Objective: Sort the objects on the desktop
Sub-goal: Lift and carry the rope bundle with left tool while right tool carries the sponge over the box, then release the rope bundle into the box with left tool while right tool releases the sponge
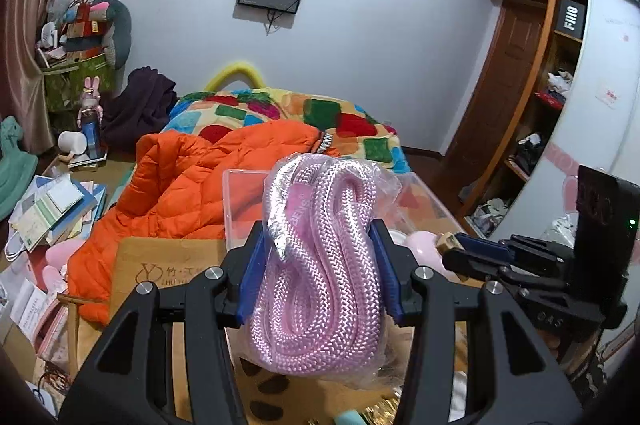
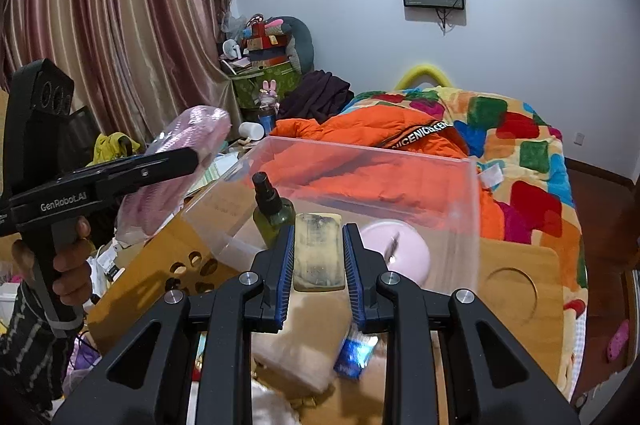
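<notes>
Pink braided rope (image 1: 320,265), coiled and sealed in a clear plastic bag, fills the middle of the left wrist view; left gripper (image 1: 320,265) is clamped on it, blue pads pressed against both sides of the coil, held up in the air. Behind the rope sits a clear plastic bin (image 1: 240,201) on a wooden lap desk (image 1: 168,261), with an orange puffer jacket (image 1: 180,177) beyond it on the bed and a patchwork blanket (image 1: 320,113) further back. Right gripper (image 1: 450,243) shows at the right edge of this view, side-on, a small tan block at its tips. Books and papers (image 1: 52,209) are piled at far left. Right wrist view: right gripper (image 2: 319,253) is closed on a tan rectangular block (image 2: 319,251), scuffed face up, pads touching both long sides, held just at the near wall of the clear plastic bin (image 2: 460,185). Inside the bin, a green spray bottle (image 2: 272,213) with a black nozzle stands upright near the left wall, and a pink round object (image 2: 400,249) lies toward the right wall. A blue packet (image 2: 356,351) lies on the wooden lap desk (image 2: 516,285) near its front edge, under the gripper. Left gripper (image 2: 192,161) appears at left, gripped by a hand (image 2: 74,257), carrying the pink rope (image 2: 188,133) off the desk's left edge, well apart from the bin.
</notes>
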Motion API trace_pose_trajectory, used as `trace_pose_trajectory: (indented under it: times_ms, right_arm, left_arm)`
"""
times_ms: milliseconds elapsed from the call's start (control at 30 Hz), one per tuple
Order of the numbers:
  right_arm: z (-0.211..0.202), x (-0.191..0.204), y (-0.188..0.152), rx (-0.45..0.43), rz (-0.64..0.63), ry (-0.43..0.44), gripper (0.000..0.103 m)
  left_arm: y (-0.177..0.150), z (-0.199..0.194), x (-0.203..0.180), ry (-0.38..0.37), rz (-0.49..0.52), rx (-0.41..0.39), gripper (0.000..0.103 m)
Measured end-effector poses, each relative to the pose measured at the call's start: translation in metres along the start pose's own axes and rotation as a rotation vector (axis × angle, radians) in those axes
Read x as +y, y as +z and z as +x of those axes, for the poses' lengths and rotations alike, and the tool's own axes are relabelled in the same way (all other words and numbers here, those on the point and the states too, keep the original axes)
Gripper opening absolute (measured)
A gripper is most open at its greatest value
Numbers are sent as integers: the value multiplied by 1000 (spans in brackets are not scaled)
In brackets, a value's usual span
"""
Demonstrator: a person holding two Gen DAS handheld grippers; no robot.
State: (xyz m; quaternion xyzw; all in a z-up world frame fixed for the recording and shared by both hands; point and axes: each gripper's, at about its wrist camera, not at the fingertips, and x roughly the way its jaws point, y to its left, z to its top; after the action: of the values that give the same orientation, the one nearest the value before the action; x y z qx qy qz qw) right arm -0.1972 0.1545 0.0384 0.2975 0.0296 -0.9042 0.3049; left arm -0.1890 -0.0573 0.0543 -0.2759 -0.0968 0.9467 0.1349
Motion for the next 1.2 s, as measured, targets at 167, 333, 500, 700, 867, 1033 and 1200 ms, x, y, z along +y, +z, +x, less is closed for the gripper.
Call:
trace_pose_trajectory:
  times_ms: [167, 333, 500, 700, 867, 1033, 1200]
  right_arm:
    - [22, 0, 5, 27, -5, 9, 22]
    - [40, 2, 6, 56, -14, 8, 22]
    - [52, 5, 5, 81, -33, 11, 22]
    - [62, 10, 4, 104, -53, -4, 22]
    - [67, 18, 2, 110, -97, -38, 22]
    - [64, 23, 3, 105, -108, -56, 30]
    - [50, 31, 2, 72, -134, -94, 45]
  left_arm:
    - [2, 22, 11, -21, -47, 37, 49]
    - [4, 35, 14, -24, -55, 49, 49]
    - [4, 46, 14, -17, -50, 70, 50]
    - [2, 50, 10, 1, -25, 68, 51]
    - [4, 50, 10, 13, -11, 66, 51]
    - [5, 43, 5, 34, 19, 59, 53]
    - [7, 32, 1, 38, 31, 46, 57]
